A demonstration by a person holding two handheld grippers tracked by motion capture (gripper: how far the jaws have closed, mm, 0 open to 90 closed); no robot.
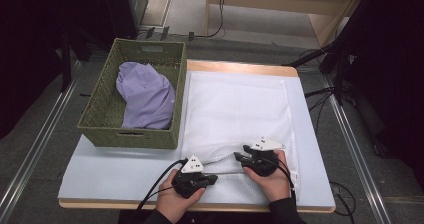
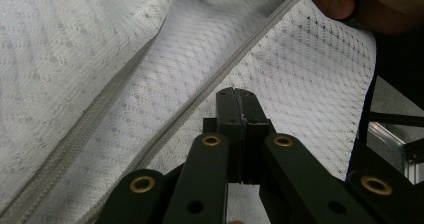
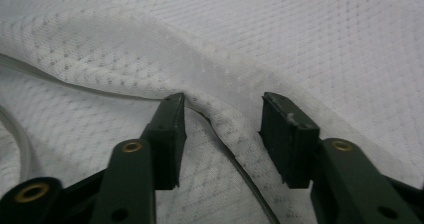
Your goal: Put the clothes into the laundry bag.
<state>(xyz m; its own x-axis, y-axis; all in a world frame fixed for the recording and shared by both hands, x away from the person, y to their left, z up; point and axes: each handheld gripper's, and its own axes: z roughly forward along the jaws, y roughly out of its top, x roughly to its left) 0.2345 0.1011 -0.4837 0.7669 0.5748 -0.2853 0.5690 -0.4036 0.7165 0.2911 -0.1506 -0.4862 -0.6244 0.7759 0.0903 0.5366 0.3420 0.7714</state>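
A white mesh laundry bag (image 1: 235, 109) lies flat on the table (image 1: 107, 166), just right of the green wicker basket (image 1: 102, 116) (a lilac garment (image 1: 145, 96) sits inside it). At the bag's near edge, the left gripper (image 2: 239, 104) has its jaws pressed together beside the zipper (image 2: 200, 96). Right of it, the right gripper (image 3: 222, 119) stands open, a raised fold of the bag between its jaws.

purple cloth (image 1: 146, 96): lower part hidden behind the basket (image 1: 127, 136) front wall. mesh bag (image 1: 235, 109): near edge covered by both hands, lower centre of frame.
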